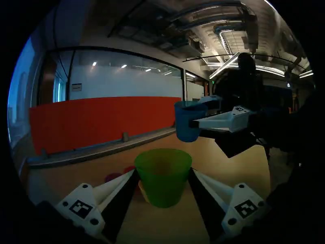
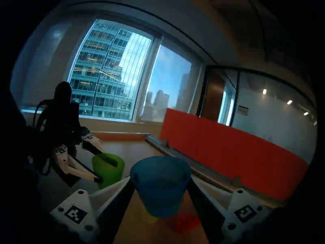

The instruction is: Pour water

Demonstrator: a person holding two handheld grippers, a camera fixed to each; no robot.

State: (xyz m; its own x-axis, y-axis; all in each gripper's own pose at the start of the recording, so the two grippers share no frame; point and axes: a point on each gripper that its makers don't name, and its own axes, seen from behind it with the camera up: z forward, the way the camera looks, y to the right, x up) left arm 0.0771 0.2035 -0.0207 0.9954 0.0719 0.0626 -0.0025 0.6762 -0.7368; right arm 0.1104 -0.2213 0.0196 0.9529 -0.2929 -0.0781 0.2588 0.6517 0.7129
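The blue cup, seemingly holding water, is clamped at lower centre by the right gripper; the green cup is clamped likewise by the left gripper. The blue rim should be brought over it and tilted slowly.
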